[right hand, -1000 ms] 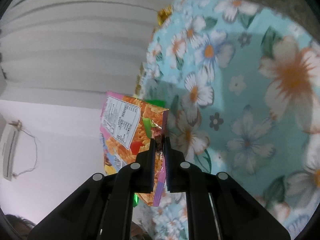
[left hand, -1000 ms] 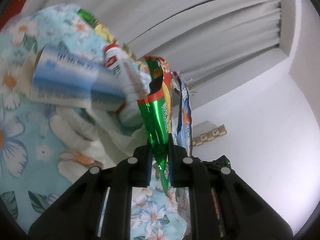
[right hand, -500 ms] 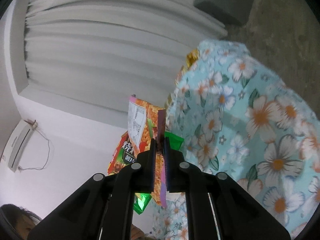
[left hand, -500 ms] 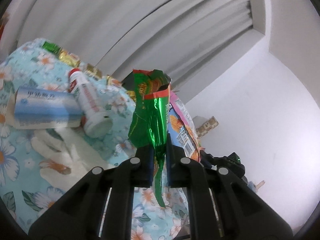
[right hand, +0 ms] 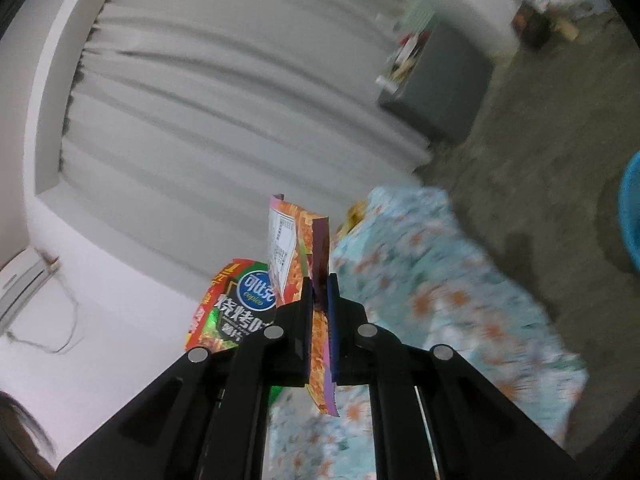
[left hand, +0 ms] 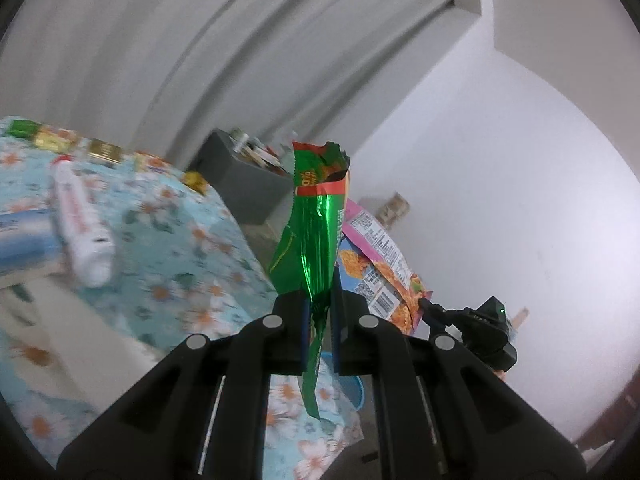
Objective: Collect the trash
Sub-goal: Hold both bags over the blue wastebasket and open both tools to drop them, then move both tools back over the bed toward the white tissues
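**Two wrappers picked up, plenty of trash left**

Left hand-held gripper is clamped on a green chip bag, lifted clear of the counter. Right hand-held gripper is pinching an orange noodle wrapper, also up in the air. So two pieces grabbed, neither dropped anywhere yet. Left on the flowery cloth: a white bottle, a blue-and-white box and some small candy wrappers at the far edge. There's a blue bin on the floor, my guess for where this goes.

Black left tool, silver screws, blue pads
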Motion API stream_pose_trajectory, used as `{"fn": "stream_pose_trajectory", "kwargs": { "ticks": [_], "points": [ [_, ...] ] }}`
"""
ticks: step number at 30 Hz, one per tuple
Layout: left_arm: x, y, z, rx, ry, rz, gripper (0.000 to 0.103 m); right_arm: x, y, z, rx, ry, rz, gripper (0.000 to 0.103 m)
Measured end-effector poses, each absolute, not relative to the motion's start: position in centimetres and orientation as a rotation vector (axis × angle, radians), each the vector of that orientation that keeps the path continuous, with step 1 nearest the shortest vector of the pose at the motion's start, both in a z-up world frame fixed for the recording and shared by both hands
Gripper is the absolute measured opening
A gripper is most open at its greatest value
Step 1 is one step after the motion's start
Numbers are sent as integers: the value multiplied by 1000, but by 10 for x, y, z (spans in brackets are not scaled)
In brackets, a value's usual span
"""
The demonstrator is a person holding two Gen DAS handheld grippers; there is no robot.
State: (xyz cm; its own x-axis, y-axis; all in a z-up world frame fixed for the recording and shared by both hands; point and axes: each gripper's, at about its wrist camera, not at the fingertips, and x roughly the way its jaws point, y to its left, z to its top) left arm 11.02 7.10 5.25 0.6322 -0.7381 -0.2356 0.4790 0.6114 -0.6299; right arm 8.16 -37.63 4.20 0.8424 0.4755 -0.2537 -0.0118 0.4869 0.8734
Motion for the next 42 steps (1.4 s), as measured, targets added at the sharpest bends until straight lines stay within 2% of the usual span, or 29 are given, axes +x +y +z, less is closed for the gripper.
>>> {"fn": "stream_pose_trajectory", "kwargs": {
  "ticks": [8,14,21,28,29,30,31,32,33,34,36,38,42],
  "points": [
    [139,-34,48,-448,612,-890,6,16,-457,29,1004,455,-6,7],
    [153,-151,33,-275,755,-1021,6,-22,-505,-1,985,469,-274,7],
    [168,-304,-28,2,897,-1089,7,-39,-551,-76,1068,538,-504,7],
    [192,-414,-111,179,1015,-1097,7,-18,-592,-155,1222,536,-578,7],
    [197,-428,-125,183,1040,-1097,10,-15,-597,-165,1239,533,-588,9],
    [199,-437,-135,170,1065,-1105,22,-10,-605,-180,1256,535,-612,10],
    [205,-449,-150,157,1116,-1100,48,-6,-611,-194,1263,555,-641,12],
    [209,-455,-160,159,1152,-1083,57,-5,-614,-206,1278,572,-660,26],
    [213,-462,-175,155,1198,-1058,58,-4,-620,-225,1311,598,-687,46],
    [215,-464,-180,157,1221,-1040,58,-4,-622,-236,1331,623,-716,51],
    [217,-464,-184,144,1255,-1023,59,-13,-627,-258,1366,666,-767,51],
    [212,-454,-174,117,1244,-1045,65,-28,-626,-267,1405,657,-779,51],
    [209,-428,-139,96,1167,-1076,67,-50,-626,-261,1396,627,-796,53]
  ]
}}
